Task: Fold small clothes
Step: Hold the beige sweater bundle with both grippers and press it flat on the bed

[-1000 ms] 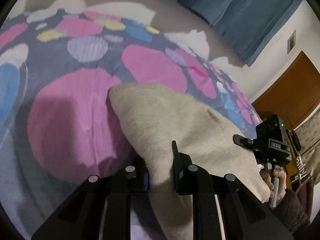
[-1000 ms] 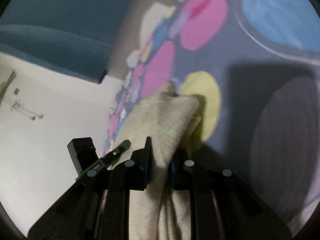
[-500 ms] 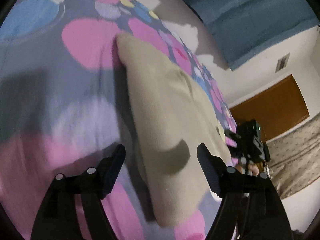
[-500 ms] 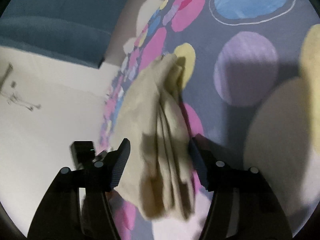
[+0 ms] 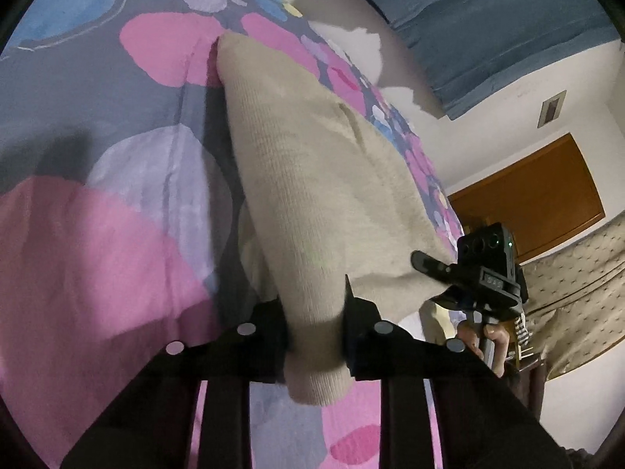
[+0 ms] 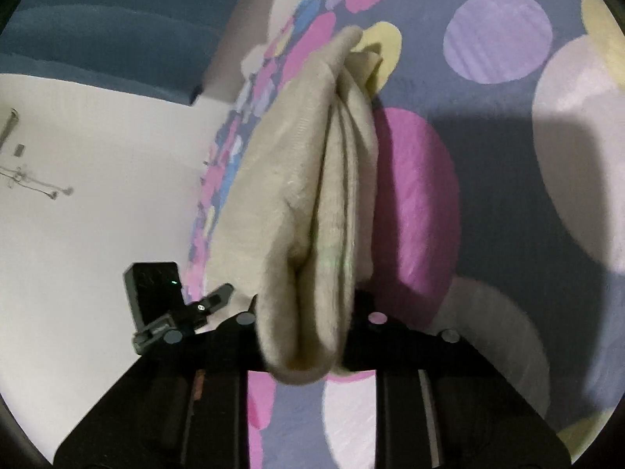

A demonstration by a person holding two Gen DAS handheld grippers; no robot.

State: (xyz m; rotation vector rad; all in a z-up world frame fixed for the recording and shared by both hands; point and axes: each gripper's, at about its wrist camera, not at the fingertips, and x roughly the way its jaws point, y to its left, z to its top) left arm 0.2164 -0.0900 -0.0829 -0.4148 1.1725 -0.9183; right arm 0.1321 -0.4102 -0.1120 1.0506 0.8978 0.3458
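Observation:
A beige knitted garment (image 5: 312,179) lies folded on the spotted bedspread (image 5: 97,234). My left gripper (image 5: 316,312) is shut on its near corner, with cloth bunched between the jaws. My right gripper (image 6: 308,312) is shut on the other near corner, where several folded layers of the beige knitted garment (image 6: 312,195) show edge-on. The right gripper also shows in the left wrist view (image 5: 480,273), at the garment's right end, with the hand below it. The left gripper shows in the right wrist view (image 6: 168,305) at the lower left.
The bedspread (image 6: 488,156) is grey-blue with pink, lilac, blue and yellow circles. Blue curtains (image 5: 488,19) hang behind the bed. A brown wooden door (image 5: 527,195) and a beige quilted cover (image 5: 578,293) stand at the right. A white wall (image 6: 97,195) is beside the bed.
One second ago both grippers held the garment. Half a second ago both were open with it lying on the bed. Now both have shut on its near corners again.

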